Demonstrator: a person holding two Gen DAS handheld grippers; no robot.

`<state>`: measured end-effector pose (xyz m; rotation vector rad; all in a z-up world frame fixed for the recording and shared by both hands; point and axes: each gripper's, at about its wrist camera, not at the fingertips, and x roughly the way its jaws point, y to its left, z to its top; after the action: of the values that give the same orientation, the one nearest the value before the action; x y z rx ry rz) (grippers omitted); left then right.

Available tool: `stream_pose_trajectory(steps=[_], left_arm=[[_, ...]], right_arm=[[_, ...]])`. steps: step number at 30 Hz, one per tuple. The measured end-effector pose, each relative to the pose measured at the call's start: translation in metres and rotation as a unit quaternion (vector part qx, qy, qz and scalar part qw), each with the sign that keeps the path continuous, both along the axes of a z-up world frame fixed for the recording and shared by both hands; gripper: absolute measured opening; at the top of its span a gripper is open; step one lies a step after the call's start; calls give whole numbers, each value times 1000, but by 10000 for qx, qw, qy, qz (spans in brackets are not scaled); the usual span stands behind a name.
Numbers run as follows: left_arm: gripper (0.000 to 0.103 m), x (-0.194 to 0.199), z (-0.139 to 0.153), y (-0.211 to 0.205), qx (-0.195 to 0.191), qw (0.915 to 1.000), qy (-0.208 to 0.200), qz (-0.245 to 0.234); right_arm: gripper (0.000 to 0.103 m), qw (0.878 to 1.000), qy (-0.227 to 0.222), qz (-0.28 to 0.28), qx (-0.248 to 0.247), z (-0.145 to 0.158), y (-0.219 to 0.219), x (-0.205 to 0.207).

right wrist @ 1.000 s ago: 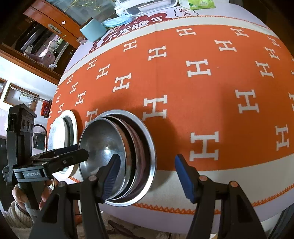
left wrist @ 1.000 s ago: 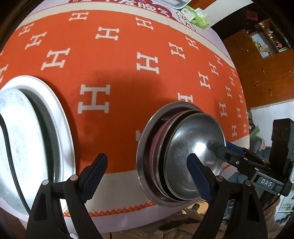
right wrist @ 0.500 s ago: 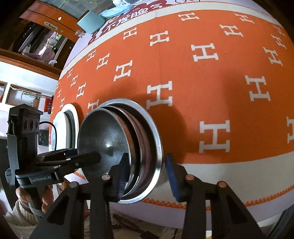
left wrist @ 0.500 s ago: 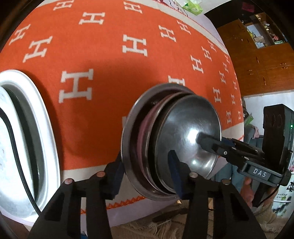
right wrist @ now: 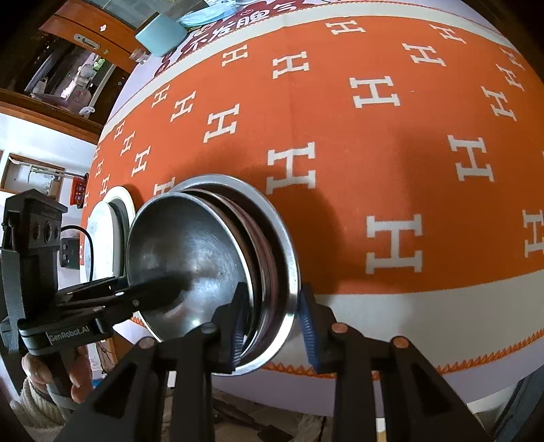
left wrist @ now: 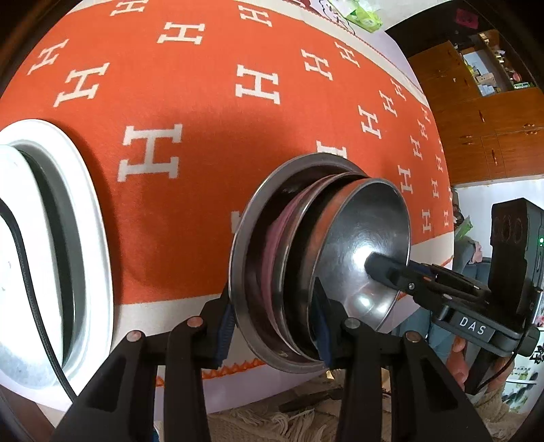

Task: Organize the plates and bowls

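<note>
A stack of steel plates and bowls (left wrist: 272, 272) sits near the front edge of the orange cloth, with a steel bowl (left wrist: 367, 244) on top and a pink rim between the layers. My left gripper (left wrist: 272, 323) is shut on the stack's near rim, one finger outside, one inside. The right gripper (left wrist: 377, 268) reaches into the stack from the right in the left wrist view. In the right wrist view my right gripper (right wrist: 272, 326) is shut on the stack's (right wrist: 278, 244) rim from the other side, and the left gripper (right wrist: 159, 289) reaches over the top bowl (right wrist: 183, 258).
A white oval plate (left wrist: 91, 238) lies left of the stack, also in the right wrist view (right wrist: 102, 238), with a black cable across it. The orange H-patterned cloth (left wrist: 204, 119) covers the table. A green packet (left wrist: 360, 13) and a blue box (right wrist: 159, 34) lie at the far edge.
Both grippers moved in from the front and closed on opposite sides of the stack's rim. One second ago both were open around it.
</note>
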<state>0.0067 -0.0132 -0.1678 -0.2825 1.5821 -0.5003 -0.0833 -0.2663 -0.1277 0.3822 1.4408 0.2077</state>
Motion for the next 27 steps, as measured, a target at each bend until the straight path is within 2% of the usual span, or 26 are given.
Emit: stream_pose_trajectory(steps=[9,17,27], left_arm=[[38,-10,8,11,35,9998,-6,219],[38,-20,39,45,94,9968,-335,723],[39,-41,78,129,443,9824,-758,1650]], right_arm=[[28,9998,-9,135,-132,12,10,-2],[27,9980,-254,563,-114,41,40,7],[27,9873,-645,1449,-26,70,123,27]])
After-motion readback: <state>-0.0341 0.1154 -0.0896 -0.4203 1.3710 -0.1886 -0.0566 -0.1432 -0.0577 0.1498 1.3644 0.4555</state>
